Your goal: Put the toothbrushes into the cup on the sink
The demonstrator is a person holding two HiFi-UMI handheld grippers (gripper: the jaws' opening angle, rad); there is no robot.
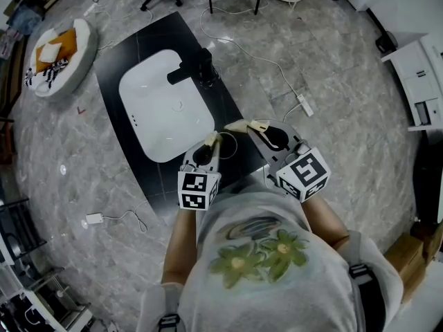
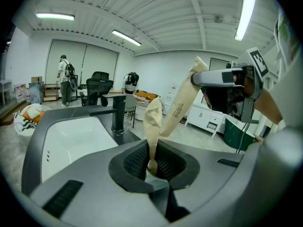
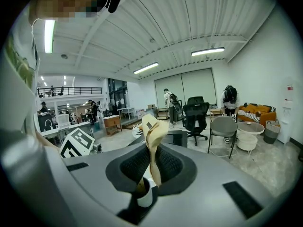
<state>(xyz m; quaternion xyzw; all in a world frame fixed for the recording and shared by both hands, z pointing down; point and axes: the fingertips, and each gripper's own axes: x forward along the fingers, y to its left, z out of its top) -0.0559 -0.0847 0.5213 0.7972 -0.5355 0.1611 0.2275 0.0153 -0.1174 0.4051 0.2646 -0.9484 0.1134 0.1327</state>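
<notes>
Well, looking down from the head view, both tools hang over the near edge of a black tabletop (image 1: 225, 102) with a white oval sink basin (image 1: 159, 109) and a black tap (image 1: 194, 68) set in it. Only the gripper views show the grips. The left tool (image 2: 152, 162) is pinched nearly shut on a crumpled strip of tan paper (image 2: 152, 122). The right tool (image 3: 150, 174) is just as narrow, clamped on twisted tan paper (image 3: 152, 136). From the left gripper view, that paper is a long tan paper packet with dark print (image 2: 180, 108), slanting up to the right tool; the toothbrush itself is hidden. I cannot tell whether the strip and packet are joined. Around the tabletop there is grey marble floor (image 1: 325, 61), a white cable (image 1: 277, 68) and a round white cushion (image 1: 59, 54); office chairs (image 3: 196, 112) stand beyond.
</notes>
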